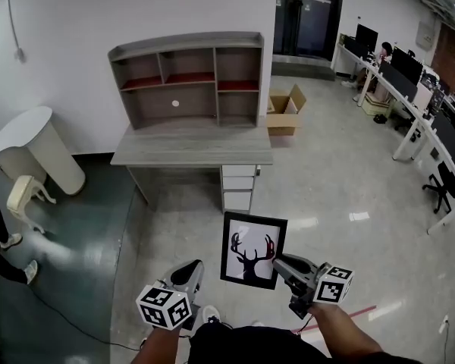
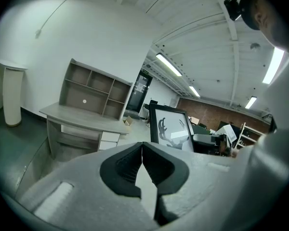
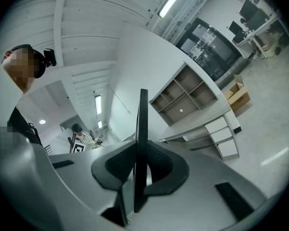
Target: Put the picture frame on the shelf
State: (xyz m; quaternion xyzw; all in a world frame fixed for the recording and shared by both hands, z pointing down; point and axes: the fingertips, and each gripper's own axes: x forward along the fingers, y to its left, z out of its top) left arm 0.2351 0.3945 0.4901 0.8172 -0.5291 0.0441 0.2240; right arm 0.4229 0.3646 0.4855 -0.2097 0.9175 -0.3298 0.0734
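Picture frame [image 1: 252, 250]: one item. It has a black border and a white sheet with a black stag's head, with touches of red on the antlers. I hold it upright in the air over the pale floor [image 1: 326, 196], in front of me and well apart from the shelf [image 1: 188, 78].

My right gripper [image 1: 282, 262]: its fingers [image 3: 161, 165] are clamped on the frame's right edge. In the right gripper view the frame stands edge-on between them, with a pad pressed to each face.

My left gripper [image 1: 189, 275]: its fingers [image 2: 123, 170] are together at the tips with nothing between them. It hangs just left of the frame, apart from it.

Shelf: a grey unit of open compartments, the upper boards lined red. It stands at the back of the tabletop [image 1: 189, 146], against the white wall. A small white disc shows on the back panel of its wide lower compartment.

Tabletop: grey, with white drawers [image 1: 238, 188] under its right end.

Cardboard box [image 1: 286, 111]: flaps open, on the floor just right of the shelf.

Round white table [image 1: 30, 146]: at the left wall.

Office desks [image 1: 409, 105]: a row with monitors, far right.
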